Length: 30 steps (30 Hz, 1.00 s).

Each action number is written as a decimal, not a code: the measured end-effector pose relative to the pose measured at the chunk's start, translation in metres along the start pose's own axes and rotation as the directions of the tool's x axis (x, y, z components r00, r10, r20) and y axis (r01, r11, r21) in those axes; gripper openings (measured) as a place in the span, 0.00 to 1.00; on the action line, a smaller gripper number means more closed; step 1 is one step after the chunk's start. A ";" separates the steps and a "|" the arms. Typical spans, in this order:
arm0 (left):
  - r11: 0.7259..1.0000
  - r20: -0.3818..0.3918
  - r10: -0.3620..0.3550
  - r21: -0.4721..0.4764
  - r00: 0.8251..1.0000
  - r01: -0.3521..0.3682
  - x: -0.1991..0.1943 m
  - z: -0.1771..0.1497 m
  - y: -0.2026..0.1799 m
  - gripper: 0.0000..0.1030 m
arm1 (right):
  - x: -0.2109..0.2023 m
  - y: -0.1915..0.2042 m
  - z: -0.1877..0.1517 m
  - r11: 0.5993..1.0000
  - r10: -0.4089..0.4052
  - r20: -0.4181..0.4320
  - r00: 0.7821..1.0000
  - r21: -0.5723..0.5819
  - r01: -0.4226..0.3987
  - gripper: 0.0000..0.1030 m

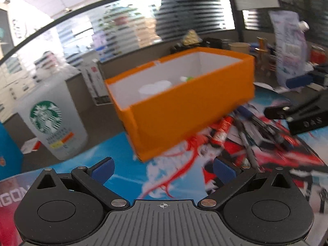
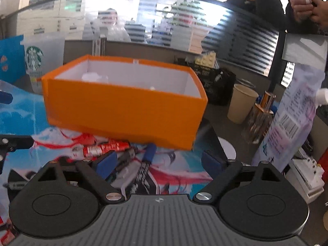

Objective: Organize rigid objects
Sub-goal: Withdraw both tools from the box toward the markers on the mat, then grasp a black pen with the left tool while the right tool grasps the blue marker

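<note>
Standing at the left, the Starbucks cup (image 1: 54,116) stays clear of the work. Next, the left gripper (image 1: 163,169) hangs with jaws wide and empty, facing the orange box (image 1: 184,102), probably the destination. Beside the box's base lie pens and a red tube (image 2: 102,148), just ahead of the equally wide, empty right gripper (image 2: 158,161). Blur hides the box's pale contents.

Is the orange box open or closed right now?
Open. The orange box has no lid on it; its white inner walls and a few pale items inside show from both wrist views.
</note>
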<state>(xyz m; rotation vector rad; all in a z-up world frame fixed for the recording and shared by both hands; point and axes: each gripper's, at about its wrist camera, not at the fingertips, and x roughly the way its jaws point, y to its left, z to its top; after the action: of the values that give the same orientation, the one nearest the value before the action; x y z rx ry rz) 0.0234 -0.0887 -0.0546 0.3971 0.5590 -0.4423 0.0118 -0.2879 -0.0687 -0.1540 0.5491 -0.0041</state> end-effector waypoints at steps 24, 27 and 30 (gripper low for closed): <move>0.973 -0.046 -0.222 0.046 0.974 0.224 0.024 -0.027 -0.031 1.00 | 0.030 0.001 -0.041 0.989 0.080 -0.111 0.991 0.136 -0.064 1.00; 0.966 -0.060 -0.259 -0.034 0.964 0.258 0.032 -0.028 -0.022 1.00 | 0.030 0.001 -0.041 0.989 0.074 -0.105 0.992 0.138 -0.059 1.00; 0.966 -0.050 -0.252 -0.065 0.966 0.249 0.036 -0.029 -0.018 1.00 | 0.030 0.001 -0.042 0.989 0.077 -0.095 0.993 0.137 -0.064 1.00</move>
<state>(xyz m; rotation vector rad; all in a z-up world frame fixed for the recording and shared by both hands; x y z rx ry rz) 0.0297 -0.1007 -0.1019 0.2841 0.6806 -0.6576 0.0159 -0.2948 -0.1200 -0.0038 0.6519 0.0204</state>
